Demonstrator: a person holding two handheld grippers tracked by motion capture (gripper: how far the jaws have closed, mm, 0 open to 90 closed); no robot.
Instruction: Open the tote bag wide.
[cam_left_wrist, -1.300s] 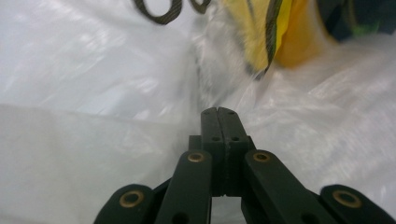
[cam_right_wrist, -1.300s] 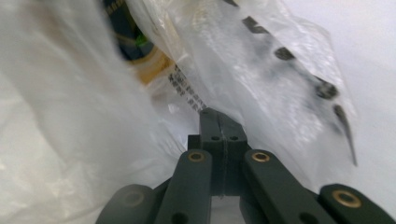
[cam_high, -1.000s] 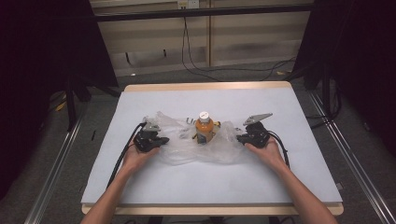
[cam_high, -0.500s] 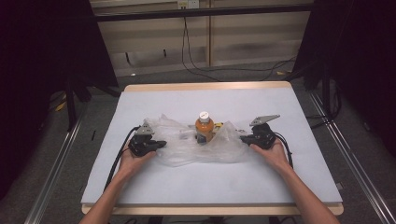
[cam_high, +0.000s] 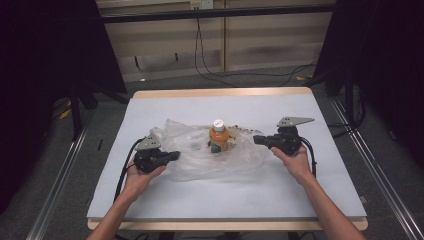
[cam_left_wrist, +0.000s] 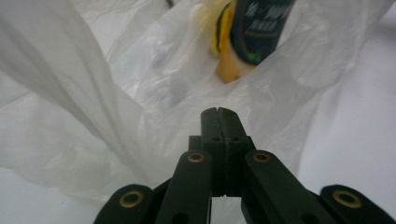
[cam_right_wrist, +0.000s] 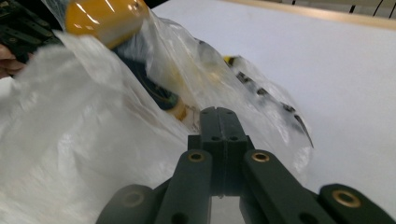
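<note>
A crumpled clear plastic bag (cam_high: 200, 161) lies in the middle of the white table (cam_high: 250, 200). Inside it stands an orange bottle (cam_high: 218, 136) with a white cap and a dark label. My left gripper (cam_high: 176, 154) is shut on the bag's left edge, and my right gripper (cam_high: 256, 139) is shut on its right edge. In the left gripper view the closed jaws (cam_left_wrist: 218, 112) pinch the film (cam_left_wrist: 70, 93) below the bottle (cam_left_wrist: 252, 32). The right gripper view has the closed jaws (cam_right_wrist: 218, 112) at the film (cam_right_wrist: 70, 140), with the bottle (cam_right_wrist: 105, 18) tilted at upper left.
A small dark and yellow packet (cam_right_wrist: 261, 88) lies inside the bag near the bottle. Cables (cam_high: 205, 55) run across the floor beyond the table's far edge. Metal rails (cam_high: 55, 185) flank the table on both sides.
Both hands have drawn apart and risen a little, the left gripper outward to the left and the right gripper outward to the right. The bag is spread wider between them.
</note>
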